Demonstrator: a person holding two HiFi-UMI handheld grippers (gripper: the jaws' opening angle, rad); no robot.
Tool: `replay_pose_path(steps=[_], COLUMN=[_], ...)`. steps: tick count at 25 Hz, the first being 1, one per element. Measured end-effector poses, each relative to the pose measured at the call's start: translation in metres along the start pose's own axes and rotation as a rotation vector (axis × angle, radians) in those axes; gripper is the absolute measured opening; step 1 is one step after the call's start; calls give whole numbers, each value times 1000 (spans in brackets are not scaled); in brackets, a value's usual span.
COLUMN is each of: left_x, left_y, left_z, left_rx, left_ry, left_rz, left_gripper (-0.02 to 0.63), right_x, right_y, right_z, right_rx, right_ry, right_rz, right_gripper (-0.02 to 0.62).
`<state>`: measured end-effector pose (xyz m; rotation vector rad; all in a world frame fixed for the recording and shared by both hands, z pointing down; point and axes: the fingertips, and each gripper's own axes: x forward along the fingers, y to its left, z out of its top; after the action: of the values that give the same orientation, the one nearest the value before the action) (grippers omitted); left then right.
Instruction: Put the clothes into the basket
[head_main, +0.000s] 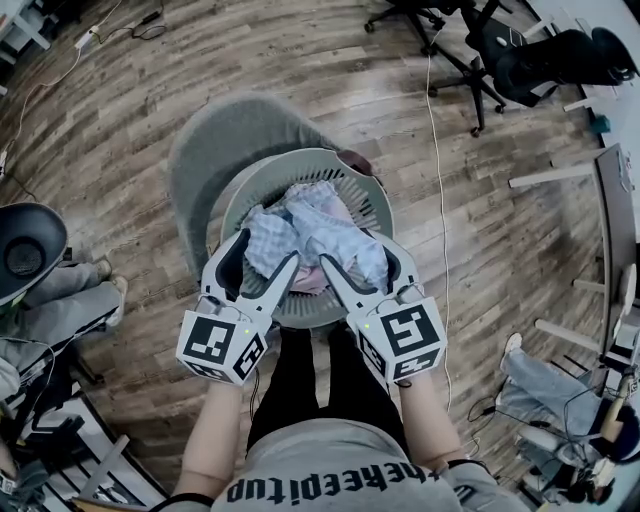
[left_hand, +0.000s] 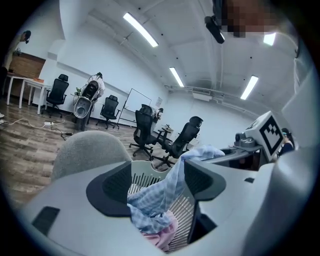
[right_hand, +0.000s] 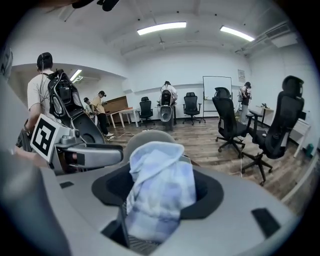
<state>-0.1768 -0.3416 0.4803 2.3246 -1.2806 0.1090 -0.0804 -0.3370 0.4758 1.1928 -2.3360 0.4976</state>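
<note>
A pale slatted basket (head_main: 262, 172) stands on a grey chair (head_main: 215, 140) in the head view. It holds a heap of blue checked clothes (head_main: 320, 225) over a pink piece (head_main: 310, 280). Both grippers reach over its near rim. My left gripper (head_main: 265, 252) is open; in its own view the left gripper (left_hand: 157, 182) has blue checked cloth (left_hand: 155, 197) hanging loose between wide jaws above the basket's slats (left_hand: 145, 175). My right gripper (head_main: 360, 255) is open too. In the right gripper view a bunched blue cloth (right_hand: 157, 165) lies between the spread jaws of the right gripper (right_hand: 159, 192).
Black office chairs (head_main: 470, 40) stand at the upper right, and a white cable (head_main: 437, 200) runs down the wooden floor. People sit at the left (head_main: 60, 290) and lower right (head_main: 545, 380). A desk edge (head_main: 615, 220) lines the right side.
</note>
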Motion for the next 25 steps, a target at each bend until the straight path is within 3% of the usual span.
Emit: replay_pose_path(steps=[7, 11, 19, 21, 25], left_x=[9, 16, 9, 7, 1], left_y=[-28, -31, -26, -28, -33], left_z=[26, 17, 14, 14, 19], left_rx=[-23, 61, 47, 51, 78], left_ry=[-63, -6, -11, -15, -29], left_rz=[-113, -97, -63, -59, -51], left_gripper=[328, 327, 319, 272, 131], right_x=[-3, -6, -18, -21, -26], right_y=[20, 25, 19, 19, 21], right_z=[-5, -1, 5, 7, 15], right_rx=[-86, -89, -56, -52, -56], right_ry=[31, 8, -35, -44, -76], right_rz=[57, 72, 64, 66, 68], right_gripper=[261, 261, 259, 242, 125])
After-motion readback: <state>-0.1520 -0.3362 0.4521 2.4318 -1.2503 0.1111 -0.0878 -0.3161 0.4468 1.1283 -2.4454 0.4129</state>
